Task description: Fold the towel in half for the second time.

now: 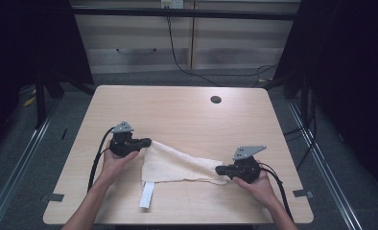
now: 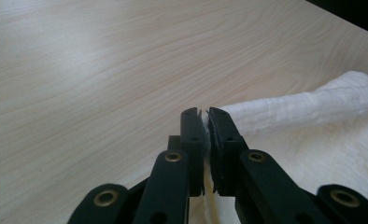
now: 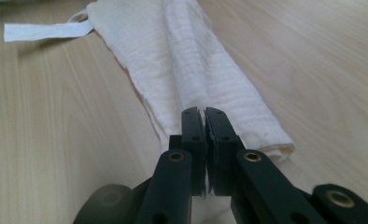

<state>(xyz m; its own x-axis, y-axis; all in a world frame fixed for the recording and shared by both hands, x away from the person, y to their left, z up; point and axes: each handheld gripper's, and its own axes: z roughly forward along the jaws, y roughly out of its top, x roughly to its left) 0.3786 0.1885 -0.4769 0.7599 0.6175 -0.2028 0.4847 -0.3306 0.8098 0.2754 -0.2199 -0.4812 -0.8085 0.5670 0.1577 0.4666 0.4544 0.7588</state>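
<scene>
Two grippers work on one cream cloth (image 1: 180,165) that lies on a pale wooden table (image 1: 177,115). In the left gripper view, the left gripper (image 2: 205,119) has its two black jaws pressed nearly together, with a thin edge of the cloth pinched between them. The cloth spreads away to the right in a rolled ridge. In the right gripper view, the right gripper (image 3: 204,116) also has its jaws drawn close together, clamped on the near end of the cloth, which runs away from it as a long folded band. Just how much fabric sits inside either pair of jaws is hard to make out, since the jaws cover it.

From the high view, the left gripper (image 1: 146,142) holds the cloth's upper left corner and the right gripper (image 1: 219,169) holds its lower right end. The cloth stretches between them across the near middle of the table. One white strip (image 1: 147,194), a tag or loop, hangs from the cloth's lower left edge and lies flat on the wood.

Two hands hold the grippers, the left hand (image 1: 112,160) and the right hand (image 1: 259,184), with both forearms cut off at the bottom edge. One black cable (image 1: 97,163) trails from the left gripper, and another trails from the right. One small round hole (image 1: 216,99) sits near the far edge of the table. Beyond the table, one cabinet (image 1: 187,33) stands in shadow, with its details dim.
</scene>
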